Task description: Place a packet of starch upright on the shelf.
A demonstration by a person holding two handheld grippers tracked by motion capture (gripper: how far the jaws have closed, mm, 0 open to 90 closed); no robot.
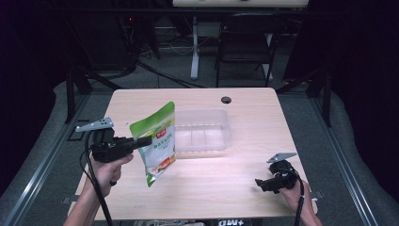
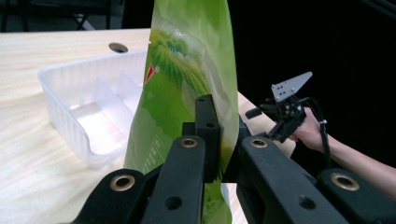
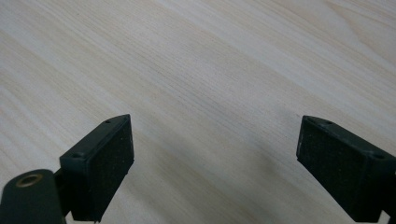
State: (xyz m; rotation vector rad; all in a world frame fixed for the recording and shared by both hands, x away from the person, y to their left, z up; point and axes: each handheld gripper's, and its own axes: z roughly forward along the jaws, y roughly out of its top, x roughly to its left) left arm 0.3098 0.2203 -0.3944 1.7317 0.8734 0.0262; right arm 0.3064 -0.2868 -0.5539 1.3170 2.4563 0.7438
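A green and white snack pouch (image 1: 156,142) hangs upright above the table's left half, just left of a clear plastic tray (image 1: 203,130). My left gripper (image 1: 143,141) is shut on the pouch's left edge and holds it off the wood. In the left gripper view the pouch (image 2: 187,79) rises between the closed jaws, my left gripper (image 2: 219,135) pinching it low down, and the tray (image 2: 88,107) lies behind at the left. My right gripper (image 1: 260,182) rests low near the table's front right, open, with nothing between its pads (image 3: 109,163) but bare wood.
The tray has ribbed walls and inner dividers. A round cable hole (image 1: 226,100) sits at the table's far edge. The wooden table (image 1: 221,174) ends close behind my right hand. A dark chair (image 1: 247,42) and table legs stand beyond on the floor.
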